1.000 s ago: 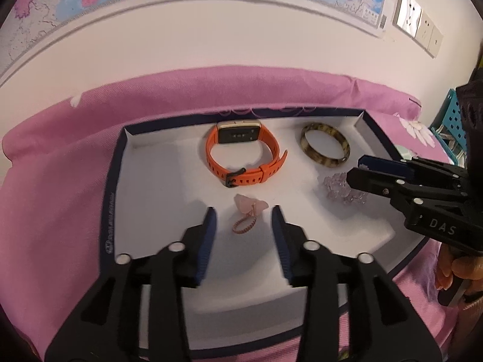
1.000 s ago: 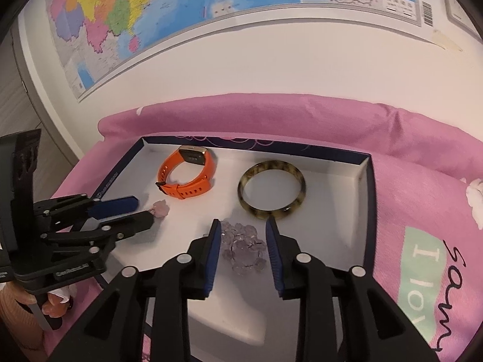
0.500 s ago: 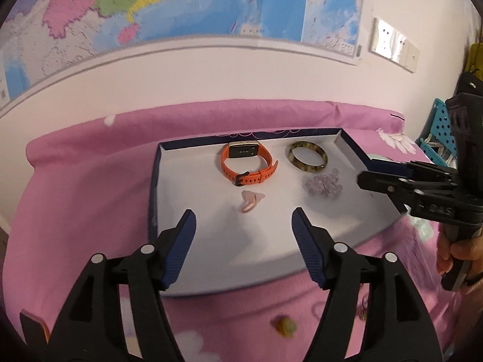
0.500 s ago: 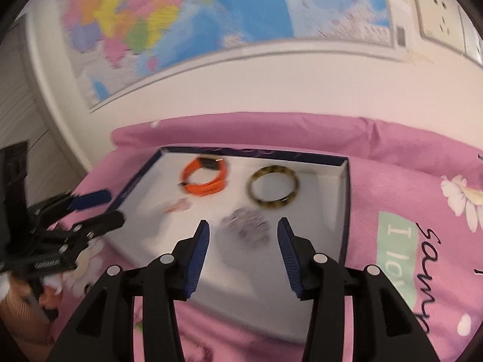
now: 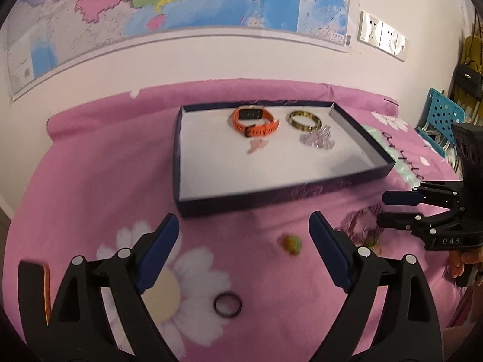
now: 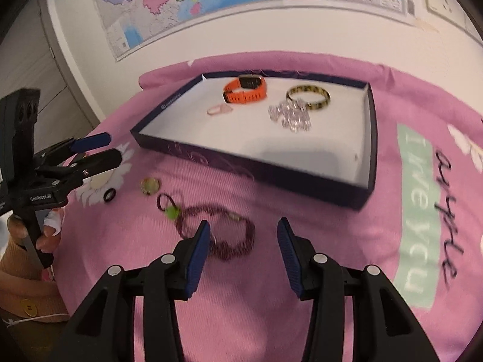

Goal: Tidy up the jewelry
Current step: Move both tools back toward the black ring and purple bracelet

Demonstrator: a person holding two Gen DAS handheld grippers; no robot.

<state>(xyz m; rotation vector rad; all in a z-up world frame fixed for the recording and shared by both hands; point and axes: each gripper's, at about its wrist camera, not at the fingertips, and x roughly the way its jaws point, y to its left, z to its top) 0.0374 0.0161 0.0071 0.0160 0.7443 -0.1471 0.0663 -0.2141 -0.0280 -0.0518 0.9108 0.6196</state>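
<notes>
While four pieces already lie inside the dark-walled tray (image 6: 302,178) — an orange watch (image 6: 246,90), a tortoiseshell bangle (image 6: 308,98), a clear bead bracelet (image 6: 291,115) and a small pink ring (image 6: 219,109) — the remaining jewelry is seen loose on the pink bed cover (image 6: 271,271) in front of it. A dark red bead necklace (image 6: 232,238) lies between and just ahead of the fingers of the right claw (image 6: 243,252), whose jaws are held wide apart and empty. Beside it are found a green-yellow bead (image 6: 150,185) and a black ring (image 6: 109,195); the latter appears low between the fingers of the left claw (image 5: 244,255), likewise spread and empty.

For the step judged to be in hand, the necklace would best be pinched where its strands bunch, so that no loop trails or snags on the tray wall when lifted. The ring, lying flat, is expected to demand a low, careful approach.

Motion blur softens the necklace's clasp and the bead's form; what the orange-edged object at the left view's lower margin is cannot be made out.
</notes>
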